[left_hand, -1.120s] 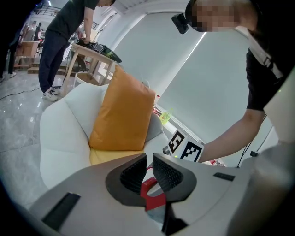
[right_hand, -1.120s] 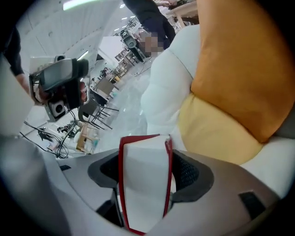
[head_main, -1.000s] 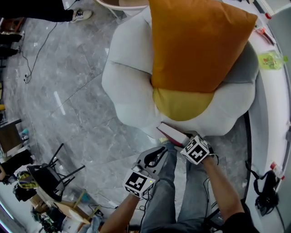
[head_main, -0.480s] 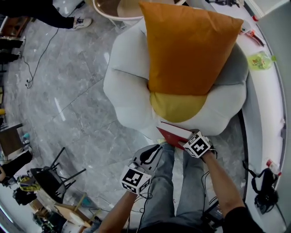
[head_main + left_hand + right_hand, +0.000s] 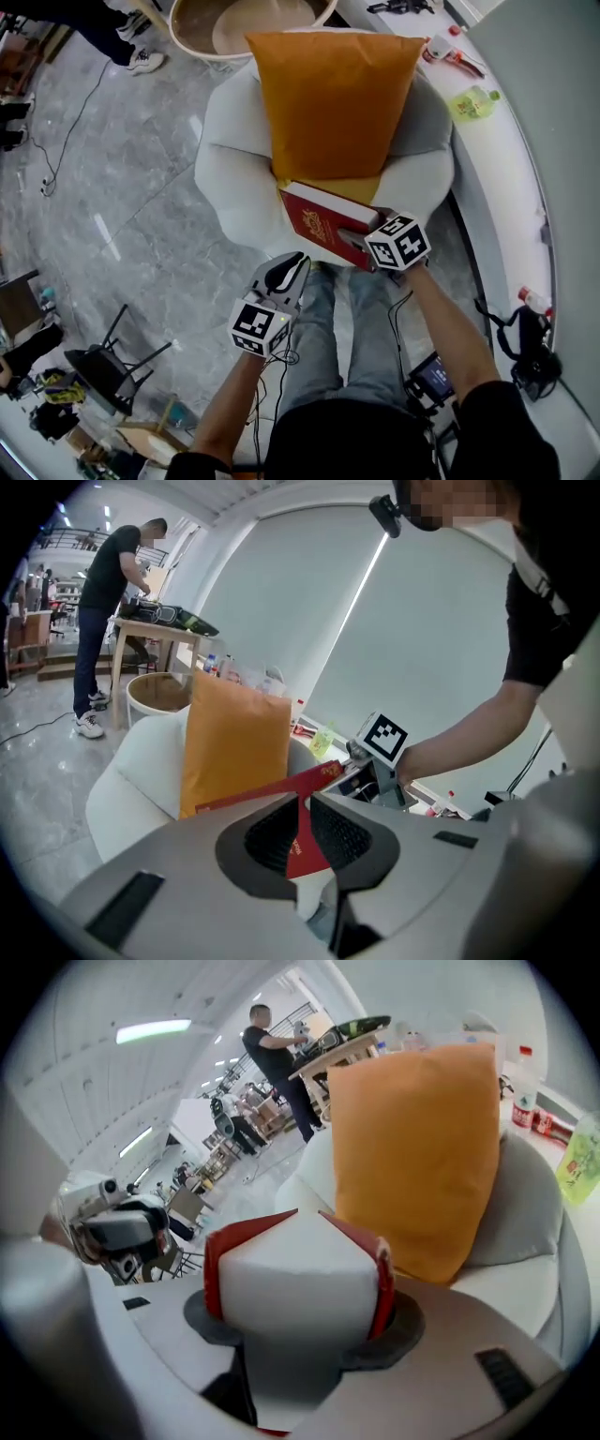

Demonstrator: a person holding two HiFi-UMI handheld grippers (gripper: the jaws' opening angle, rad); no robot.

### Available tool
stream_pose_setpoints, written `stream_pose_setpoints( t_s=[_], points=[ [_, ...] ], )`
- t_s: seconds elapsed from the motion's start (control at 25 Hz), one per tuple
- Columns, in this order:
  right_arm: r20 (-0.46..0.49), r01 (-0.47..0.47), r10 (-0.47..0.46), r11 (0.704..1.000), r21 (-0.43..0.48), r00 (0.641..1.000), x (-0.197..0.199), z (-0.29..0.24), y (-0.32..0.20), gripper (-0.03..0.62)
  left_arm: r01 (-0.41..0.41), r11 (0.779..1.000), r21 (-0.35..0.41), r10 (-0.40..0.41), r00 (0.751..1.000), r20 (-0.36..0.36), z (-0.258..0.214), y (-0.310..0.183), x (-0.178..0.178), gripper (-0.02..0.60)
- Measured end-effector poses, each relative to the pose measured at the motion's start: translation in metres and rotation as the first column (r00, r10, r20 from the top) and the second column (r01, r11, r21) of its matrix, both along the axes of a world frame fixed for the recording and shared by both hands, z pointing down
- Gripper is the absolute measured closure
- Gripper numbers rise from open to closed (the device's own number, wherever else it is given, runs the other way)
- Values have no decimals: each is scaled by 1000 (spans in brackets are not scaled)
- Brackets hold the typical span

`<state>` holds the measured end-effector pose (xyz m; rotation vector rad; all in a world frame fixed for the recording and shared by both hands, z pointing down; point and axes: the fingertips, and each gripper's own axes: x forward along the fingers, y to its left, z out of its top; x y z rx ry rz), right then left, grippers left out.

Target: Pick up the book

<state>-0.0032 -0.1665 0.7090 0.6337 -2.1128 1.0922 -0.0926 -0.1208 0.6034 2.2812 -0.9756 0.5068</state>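
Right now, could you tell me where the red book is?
In the head view the red book is at centre, gripped by the right claw, in front of the orange cushion on the white armchair.

White padded chair [image 5: 230,159] on grey floor [image 5: 122,187], orange cushion [image 5: 333,103] atop

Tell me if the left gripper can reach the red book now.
Probably yes: the red book, held by the right gripper, hangs just ahead of the left gripper, jaws apart, nothing between.
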Motion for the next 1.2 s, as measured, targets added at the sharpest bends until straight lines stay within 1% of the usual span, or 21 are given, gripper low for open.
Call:
stream_pose_setpoints(
  t_s=[0.12, 0.24, 0.32, 0.4, 0.48, 0.6, 0.68, 0.76, 0.88, 1.0, 1.2],
  points=[
    [74, -74, 72, 997, 31, 995, 21, -54, -18, 342, 4, 1000, 24, -4, 1000, 0, -24, -8, 12, 532],
    [143, -150, 138, 986, 73, 980, 44, -110, -33, 342, -9, 998, 62, 9, 1000, 8, -50, -15, 20, 532],
    [180, -197, 174, 973, 118, 968, 56, -149, -39, 342, -5, 997, 80, 5, 1000, 3, -71, -18, 20, 532],
    [221, -244, 207, 958, 154, 953, 67, -188, -44, 342, 21, 995, 95, -19, 1000, -17, -92, -21, 19, 532],
    [274, -301, 246, 937, 179, 930, 78, -223, -50, 344, 38, 992, 124, -34, 999, -31, -115, -26, 21, 532],
    [366, -390, 300, 898, 204, 881, 96, -274, -59, 344, 48, 981, 190, -40, 998, -49, -152, -35, 30, 532],
    [437, -433, 309, 875, 218, 845, 106, -304, -63, 344, 61, 972, 226, -48, 997, -62, -177, -40, 35, 532],
    [493, -473, 318, 851, 229, 810, 117, -333, -64, 344, 79, 965, 249, -59, 995, -85, -199, -42, 38, 532],
    [557, -539, 337, 806, 245, 759, 135, -380, -60, 344, 112, 955, 275, -77, 988, -132, -234, -45, 40, 532],
    [632, -600, 337, 757, 258, 698, 152, -430, -62, 344, 139, 931, 338, -93, 985, -147, -273, -54, 36, 534],
    [724, -690, 316, 659, 298, 614, 185, -502, -62, 344, 177, 879, 442, -118, 980, -159, -333, -70, 34, 545]
  ],
)
